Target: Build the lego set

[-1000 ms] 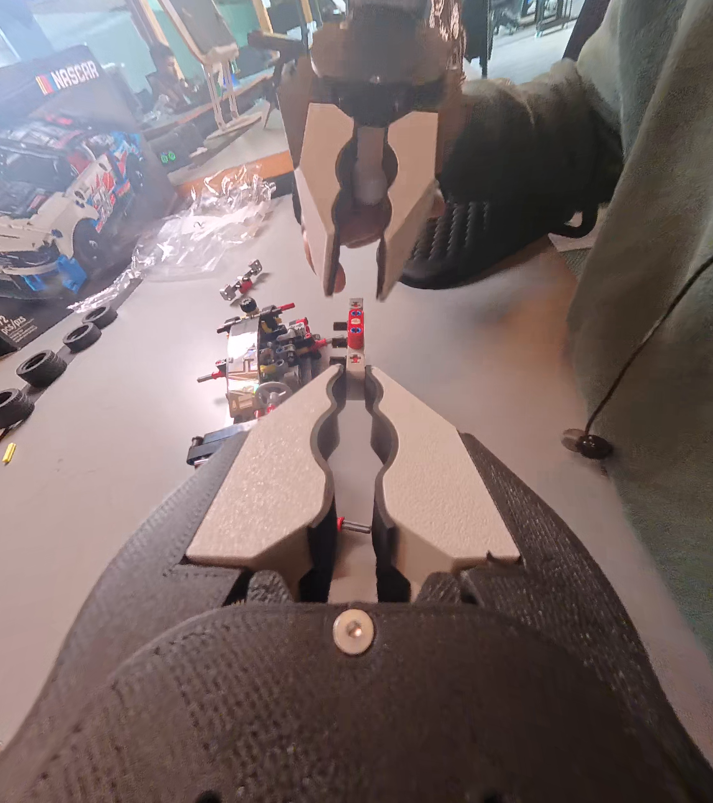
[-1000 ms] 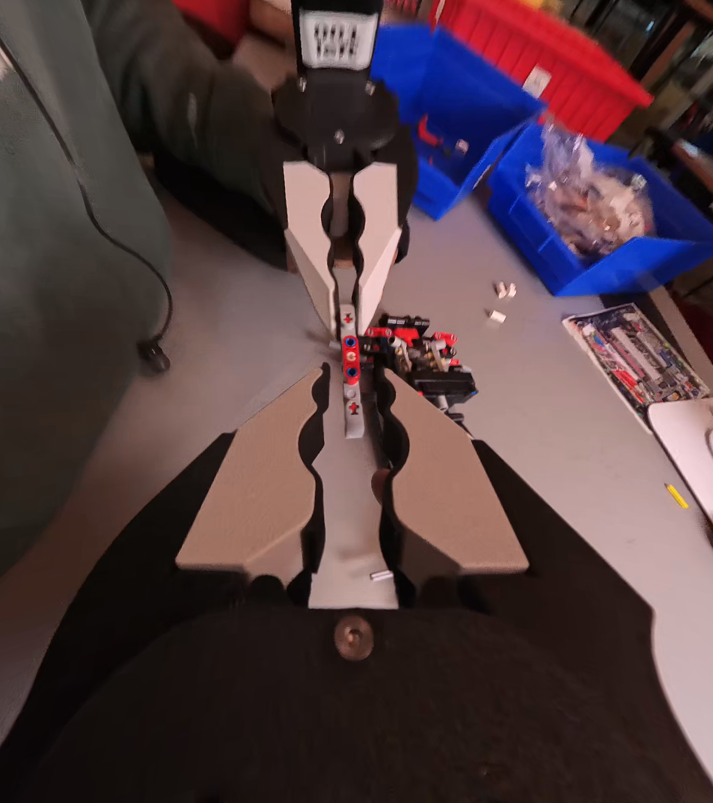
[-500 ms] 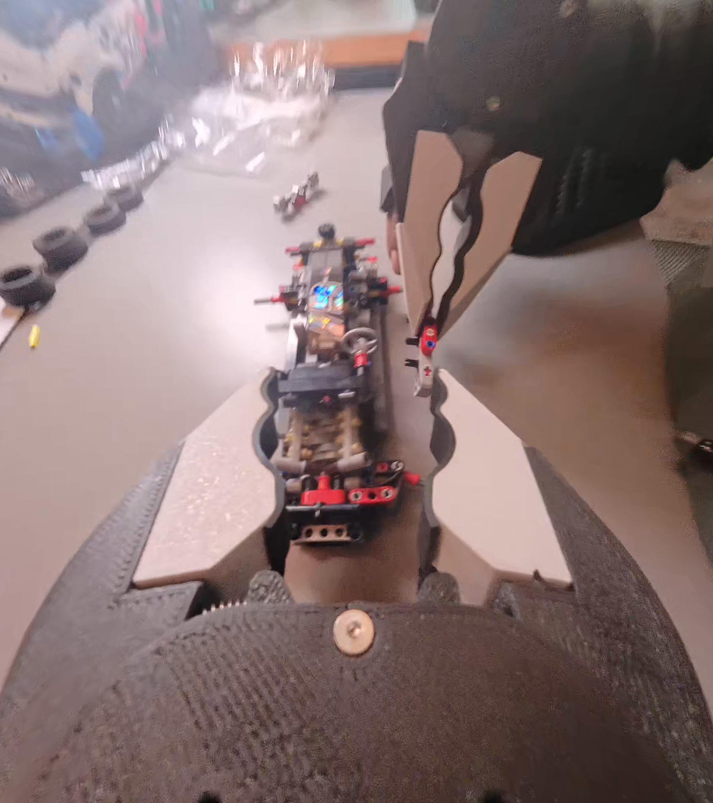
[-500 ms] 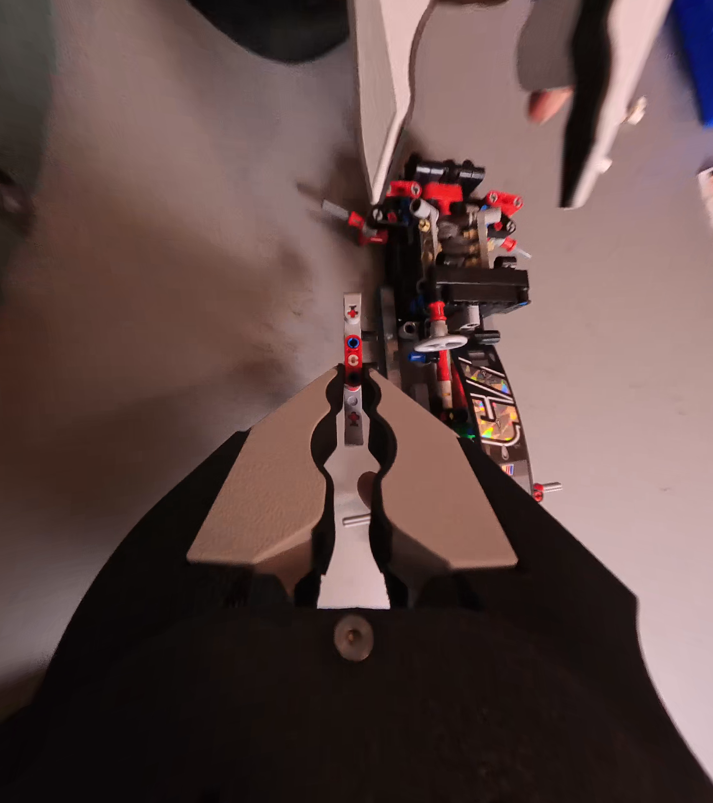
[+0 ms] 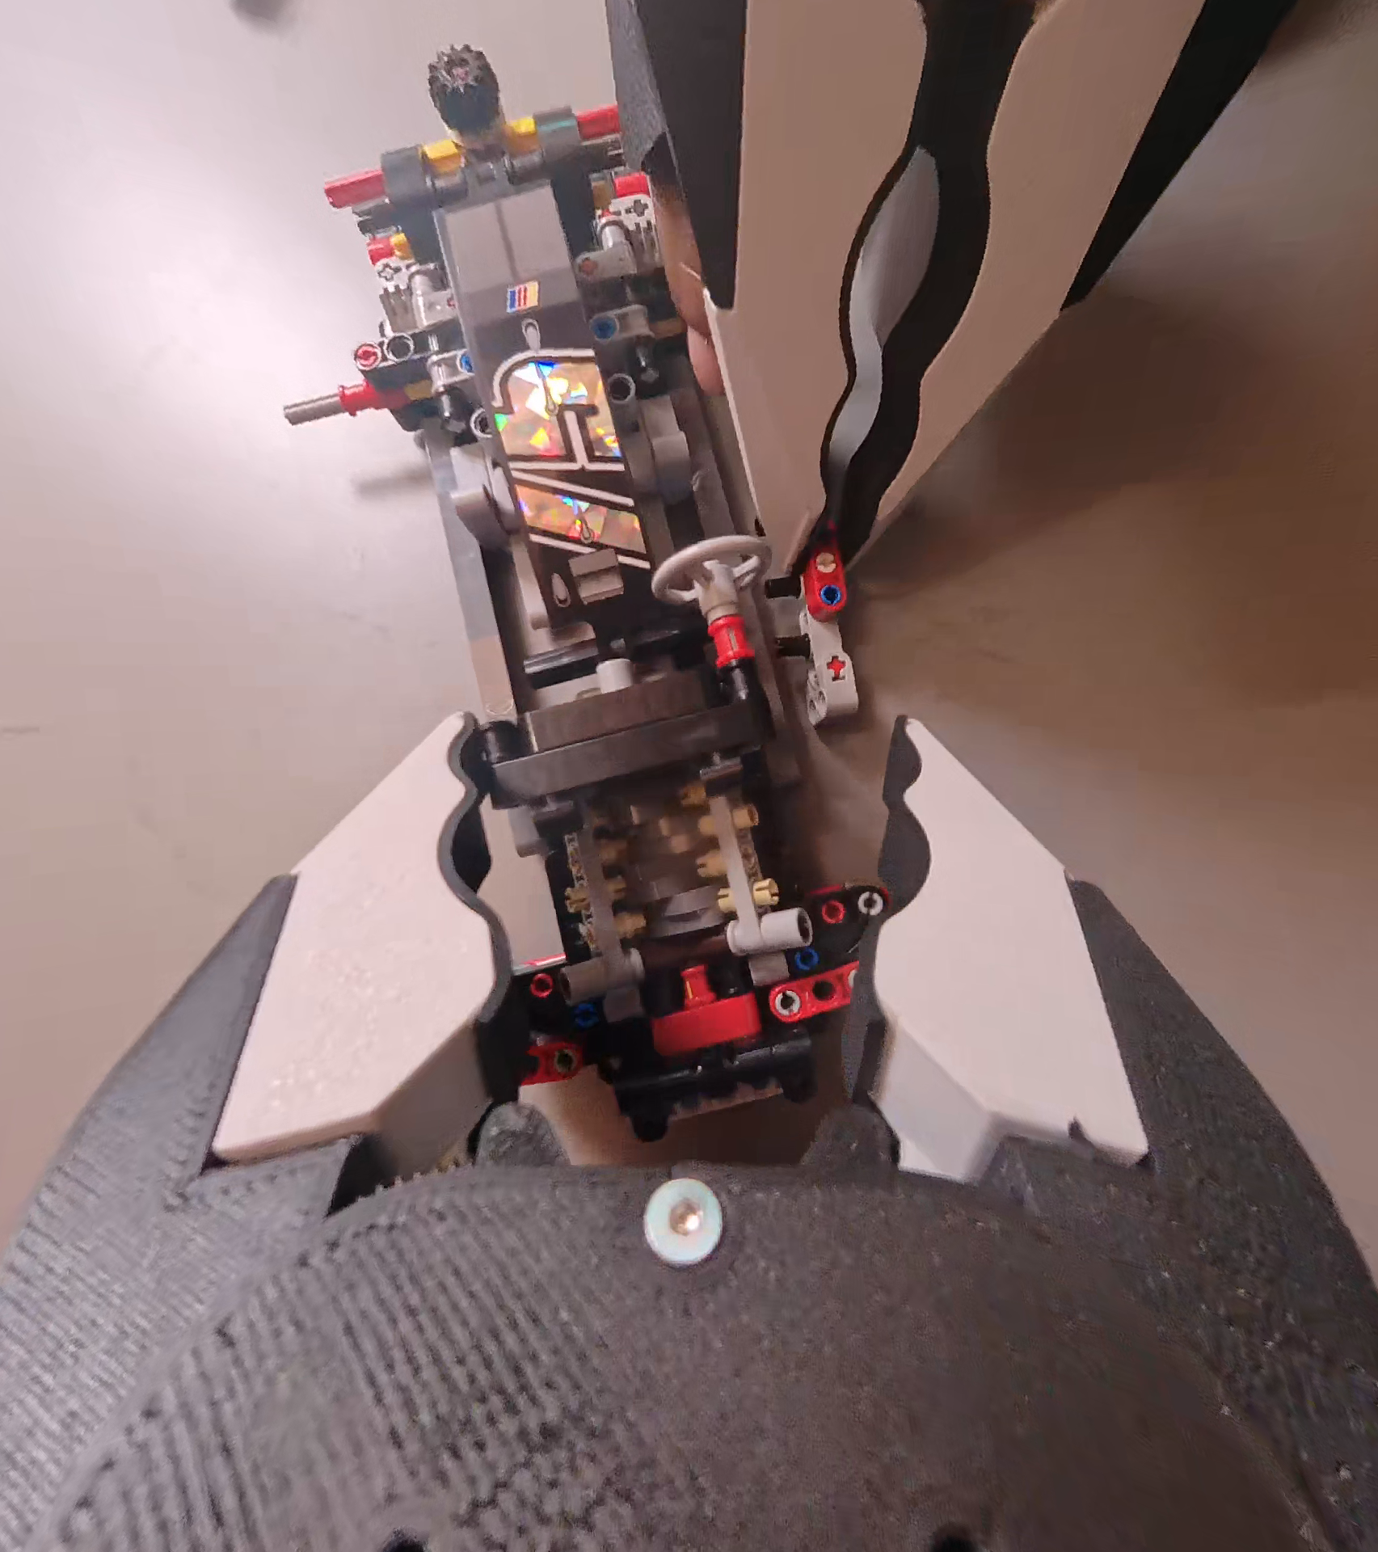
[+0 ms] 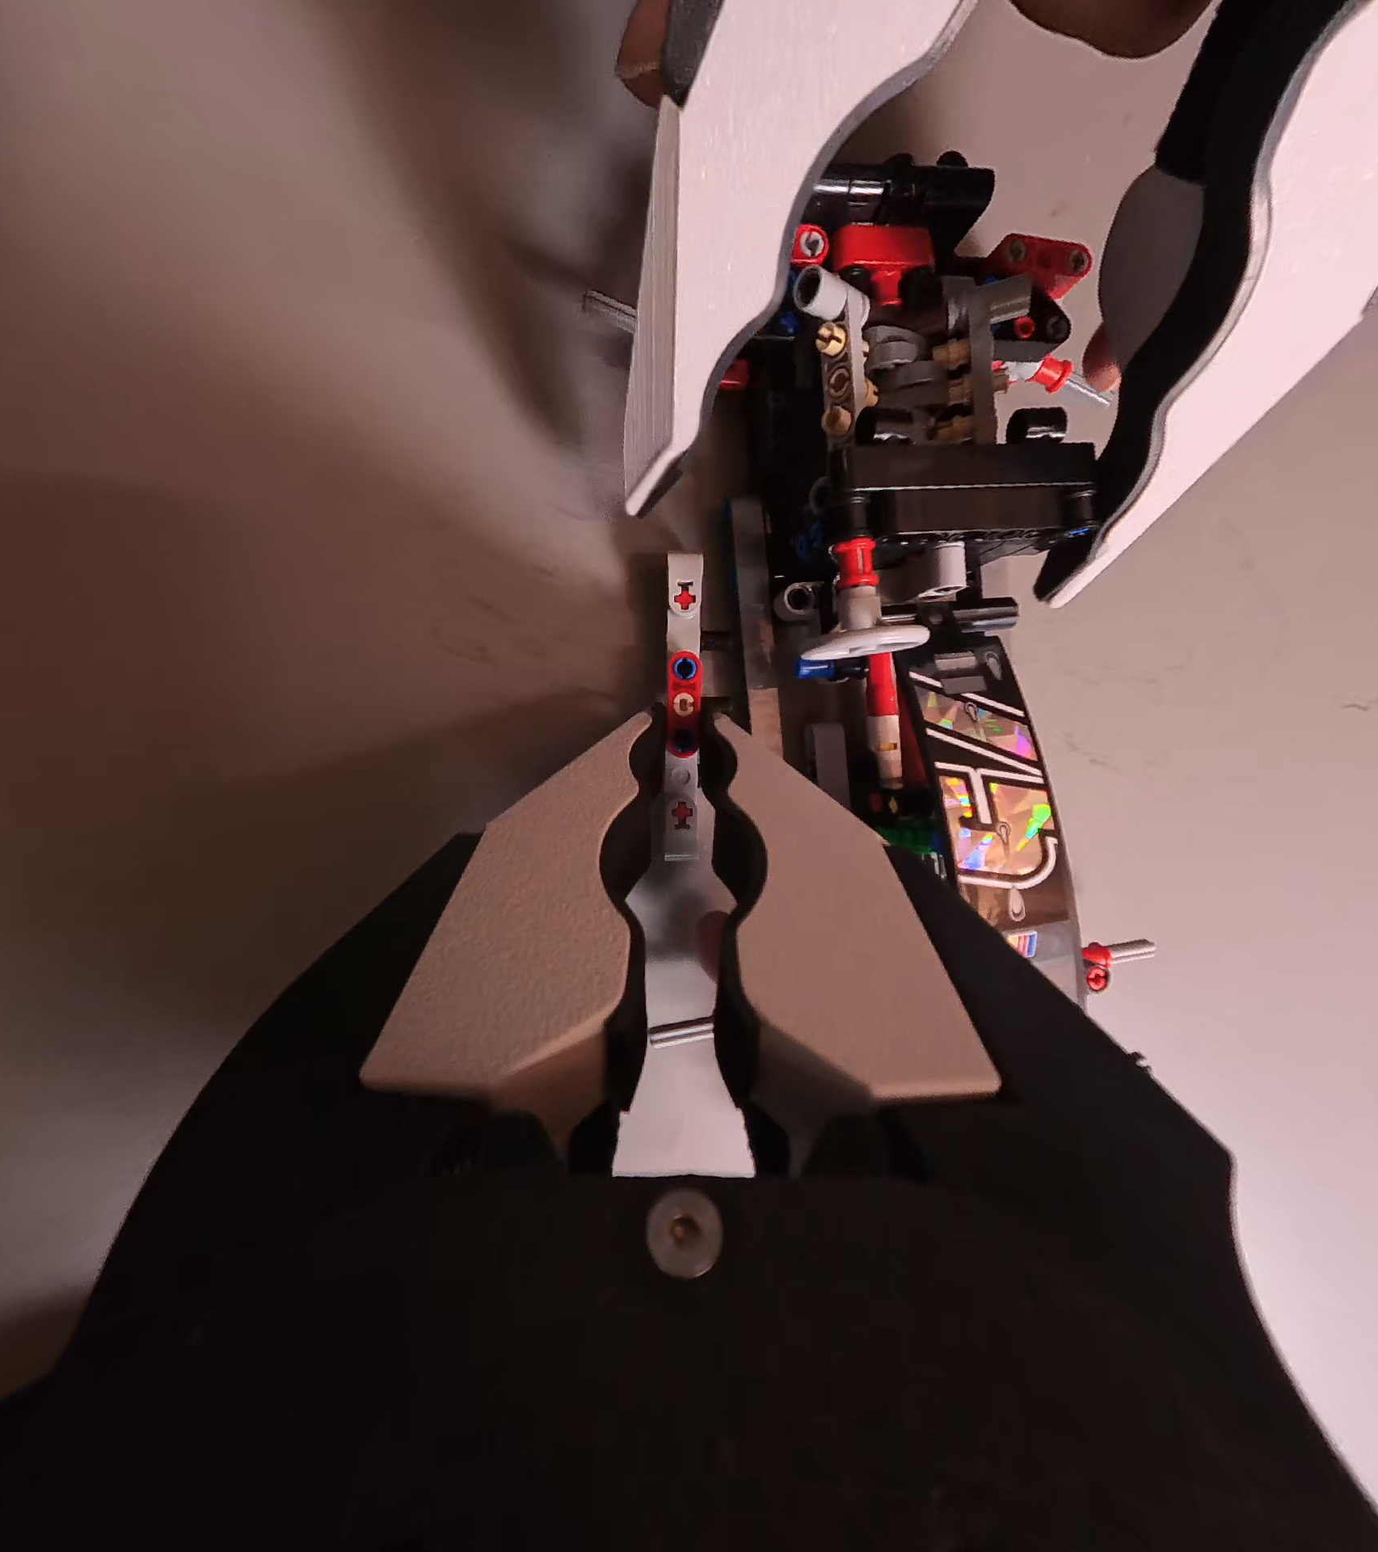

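Note:
The lego car chassis [image 5: 559, 470] lies lengthwise on the grey table, with a holographic panel and a white steering wheel. My left gripper [image 5: 685, 739] is open and its fingers straddle the chassis's engine end. My right gripper [image 6: 689, 722] is shut on a grey beam with a red piece [image 6: 683, 605]. It holds the beam along the chassis's side [image 6: 962, 495], by the steering wheel, with black pins between beam and chassis. The beam [image 5: 828, 663] and the right gripper [image 5: 832, 537] also show in the left wrist view. The left gripper [image 6: 849, 550] shows at the top of the right wrist view.
A small black toothed piece [image 5: 463, 76] sits at the chassis's far end. A red and grey axle [image 5: 332, 410] sticks out of the chassis's left side. Bare grey table [image 5: 123, 588] lies on both sides. Left tips to right tips: about 5 cm.
My left gripper let go of the beam, opened and came down over the chassis's engine end. My right gripper closed on the beam and brought it against the chassis's side.

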Available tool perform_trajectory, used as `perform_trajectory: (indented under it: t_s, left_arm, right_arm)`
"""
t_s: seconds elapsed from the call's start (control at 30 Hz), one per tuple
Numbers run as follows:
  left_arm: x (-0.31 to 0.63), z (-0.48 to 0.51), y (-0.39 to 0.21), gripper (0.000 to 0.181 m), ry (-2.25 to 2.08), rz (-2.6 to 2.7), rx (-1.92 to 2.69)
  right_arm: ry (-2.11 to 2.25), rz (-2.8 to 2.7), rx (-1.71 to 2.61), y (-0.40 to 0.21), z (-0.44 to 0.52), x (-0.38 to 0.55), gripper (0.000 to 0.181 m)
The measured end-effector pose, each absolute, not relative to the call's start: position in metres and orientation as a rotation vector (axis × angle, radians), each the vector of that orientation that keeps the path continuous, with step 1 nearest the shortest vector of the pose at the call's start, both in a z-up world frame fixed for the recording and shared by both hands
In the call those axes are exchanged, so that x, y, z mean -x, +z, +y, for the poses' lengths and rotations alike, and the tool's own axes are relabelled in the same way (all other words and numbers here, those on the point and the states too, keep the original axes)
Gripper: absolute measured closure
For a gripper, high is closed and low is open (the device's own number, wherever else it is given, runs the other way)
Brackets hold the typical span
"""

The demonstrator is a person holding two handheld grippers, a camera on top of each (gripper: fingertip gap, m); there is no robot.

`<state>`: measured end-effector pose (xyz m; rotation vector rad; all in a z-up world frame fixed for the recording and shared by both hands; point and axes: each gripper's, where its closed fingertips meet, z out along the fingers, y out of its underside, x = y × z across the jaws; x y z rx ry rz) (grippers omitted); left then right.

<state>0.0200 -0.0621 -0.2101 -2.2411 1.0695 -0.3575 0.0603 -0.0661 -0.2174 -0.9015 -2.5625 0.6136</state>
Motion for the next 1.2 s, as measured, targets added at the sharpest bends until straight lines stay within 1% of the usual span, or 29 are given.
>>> perform_trajectory:
  t_s: [0.4, 0.73, 1.07, 1.2]
  left_arm:
    - [-0.0193, -0.0640, -0.2181, 0.091, -0.403, 1.150, 2.224]
    - [-0.0160, -0.0628, -0.2164, 0.101, -0.450, 1.131, 2.230]
    - [-0.0170, -0.0636, -0.2151, 0.100, -0.502, 1.145, 2.215]
    - [-0.0192, -0.0643, -0.2146, 0.096, -0.519, 1.141, 2.213]
  right_arm:
    - [0.623, -2.534, 0.873, -0.2148, -0.0638, -0.0608, 0.169]
    - [0.652, -2.518, 0.830, -0.2154, -0.0690, -0.0565, 0.176]
    - [0.683, -2.543, 0.866, -0.2149, -0.0708, -0.0541, 0.176]
    - [0.682, -2.553, 0.877, -0.2154, -0.0707, -0.0525, 0.175]
